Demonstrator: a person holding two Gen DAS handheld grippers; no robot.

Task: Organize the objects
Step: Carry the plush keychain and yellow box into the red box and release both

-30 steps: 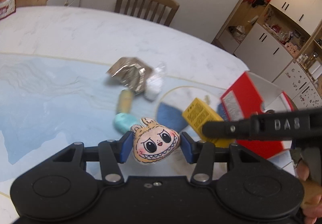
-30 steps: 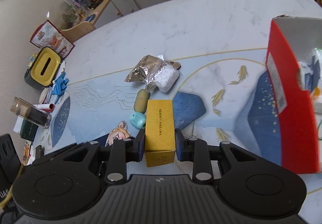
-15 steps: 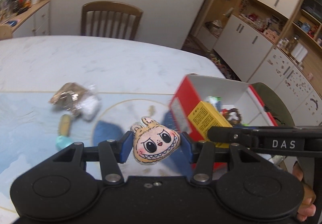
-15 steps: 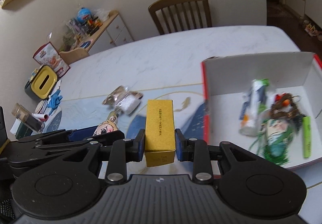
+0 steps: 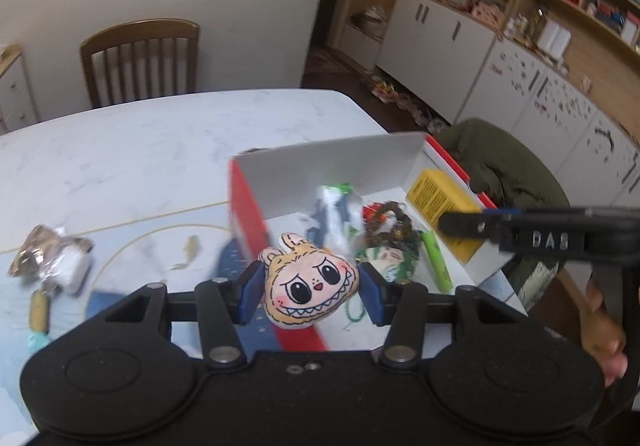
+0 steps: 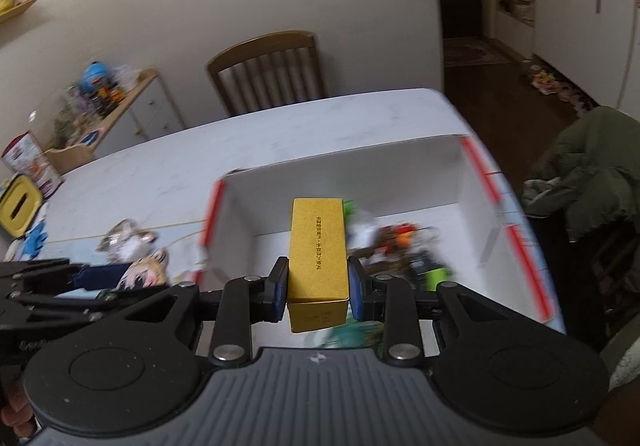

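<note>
Soft plush face (image 5: 311, 290) sits clamped in the left claw (image 5: 310, 293), the right claw (image 6: 318, 288) clamping a rectangular gold carton (image 6: 318, 258).

A box (image 6: 400, 165) sits on the table (image 6: 320, 117) (a chair (image 6: 268, 69) stands behind), with a wrapper bundle (image 5: 56, 258) lying on the table to its left.

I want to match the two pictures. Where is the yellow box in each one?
Left wrist view: yellow box at right, over the red box, held by the right gripper.
Right wrist view: centre, between the fingers.
Shared landmark: wooden chair.
</note>
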